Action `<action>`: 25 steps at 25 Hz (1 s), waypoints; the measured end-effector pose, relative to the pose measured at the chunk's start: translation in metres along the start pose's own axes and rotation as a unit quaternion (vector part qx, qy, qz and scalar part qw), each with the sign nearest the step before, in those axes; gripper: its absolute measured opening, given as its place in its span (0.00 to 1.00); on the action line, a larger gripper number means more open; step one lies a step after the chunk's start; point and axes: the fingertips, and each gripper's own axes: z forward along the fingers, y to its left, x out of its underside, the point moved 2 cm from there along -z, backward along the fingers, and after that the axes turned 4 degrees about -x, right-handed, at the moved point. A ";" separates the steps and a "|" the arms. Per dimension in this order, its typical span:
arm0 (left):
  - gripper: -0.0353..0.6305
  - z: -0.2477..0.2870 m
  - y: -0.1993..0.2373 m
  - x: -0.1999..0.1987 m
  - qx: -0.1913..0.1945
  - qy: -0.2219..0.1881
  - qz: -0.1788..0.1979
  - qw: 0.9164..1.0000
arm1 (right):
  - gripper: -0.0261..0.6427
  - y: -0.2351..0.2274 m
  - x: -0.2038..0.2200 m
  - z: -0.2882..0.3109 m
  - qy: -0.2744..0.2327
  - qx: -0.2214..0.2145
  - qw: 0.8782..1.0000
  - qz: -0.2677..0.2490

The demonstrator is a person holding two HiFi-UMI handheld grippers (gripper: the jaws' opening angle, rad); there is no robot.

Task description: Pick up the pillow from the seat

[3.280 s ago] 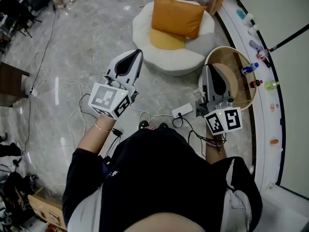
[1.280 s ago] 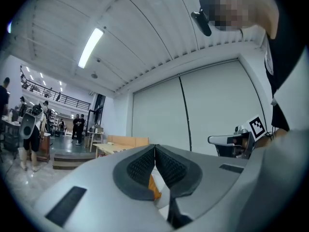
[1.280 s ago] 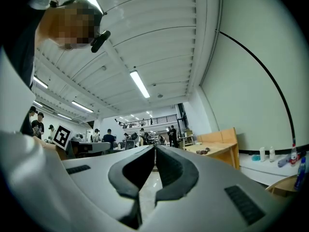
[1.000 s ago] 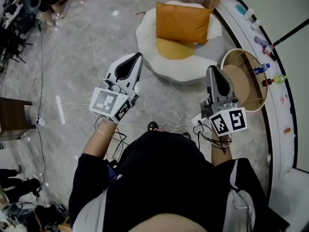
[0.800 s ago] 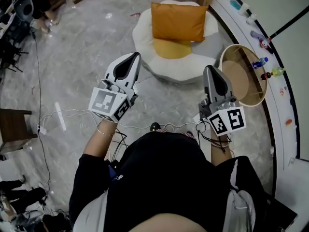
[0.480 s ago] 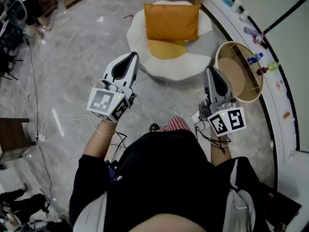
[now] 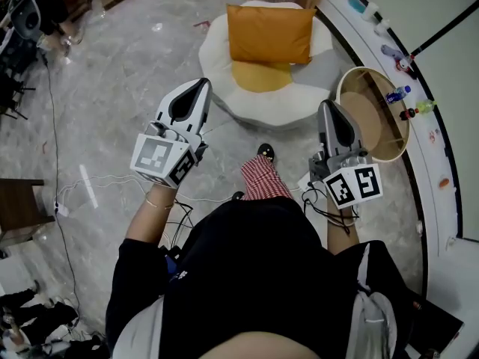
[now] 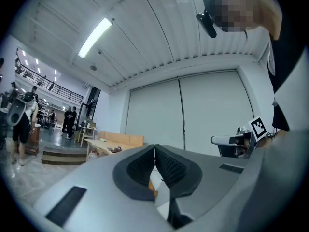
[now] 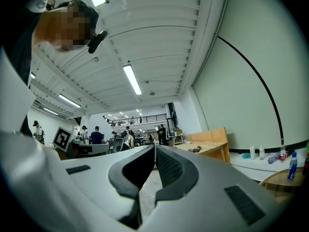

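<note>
An orange pillow (image 7: 270, 33) leans upright against the back of a round white seat (image 7: 299, 103) with a yellow cushion (image 7: 260, 75), at the top of the head view. My left gripper (image 7: 203, 84) is held in the air short of the seat's left front, jaws shut and empty. To the right my right gripper (image 7: 326, 107) is also shut with nothing in it, near the seat's right front. A sliver of orange shows through the left gripper's (image 8: 155, 147) closed pads in the left gripper view. The right gripper (image 9: 155, 147) points level across the hall.
A round wooden side table (image 7: 372, 111) with small bottles stands right of the seat. White cables (image 7: 105, 182) and a power strip lie on the marble floor near my feet. A red-checked leg (image 7: 261, 179) steps forward. A curved white ledge (image 7: 419, 88) runs along the right.
The person has walked toward the seat, which now sits nearer and more centred. A red-checked leg has swung forward between the grippers. Both grippers stay shut.
</note>
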 end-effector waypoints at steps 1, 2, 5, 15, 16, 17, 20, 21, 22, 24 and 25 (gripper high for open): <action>0.07 0.002 0.001 0.000 -0.001 0.000 0.000 1.000 | 0.07 -0.002 0.000 0.003 -0.001 0.000 1.000 0.000; 0.07 0.004 0.003 0.000 -0.002 0.000 -0.001 1.000 | 0.07 -0.004 0.000 0.006 -0.003 -0.001 1.000 0.001; 0.07 0.012 0.007 0.001 0.000 -0.002 0.000 1.000 | 0.07 -0.014 0.000 0.014 -0.007 -0.001 1.000 0.001; 0.07 0.049 0.021 0.003 -0.001 -0.003 0.007 1.000 | 0.07 -0.053 0.000 0.042 -0.010 0.008 1.000 -0.001; 0.07 0.053 0.023 0.003 -0.002 -0.002 0.007 1.000 | 0.07 -0.058 0.001 0.046 -0.010 0.008 1.000 0.000; 0.07 0.057 0.025 0.004 -0.003 0.000 0.007 1.000 | 0.07 -0.062 0.002 0.050 -0.009 0.008 1.000 0.001; 0.07 0.070 0.025 0.004 0.011 0.000 0.010 1.000 | 0.07 -0.074 0.004 0.062 -0.007 0.006 1.000 0.000; 0.07 0.074 0.024 0.004 0.022 -0.002 0.012 1.000 | 0.07 -0.077 0.004 0.067 -0.006 0.004 1.000 0.000; 0.07 0.077 0.023 0.004 0.030 -0.003 0.017 0.999 | 0.07 -0.079 0.005 0.071 -0.006 0.001 1.000 0.000; 0.07 0.085 0.024 0.005 0.028 0.003 0.030 0.999 | 0.07 -0.084 0.006 0.080 -0.007 -0.006 1.000 0.001; 0.07 0.090 0.026 0.007 0.023 0.010 0.033 0.999 | 0.07 -0.088 0.006 0.084 -0.009 -0.008 1.000 0.005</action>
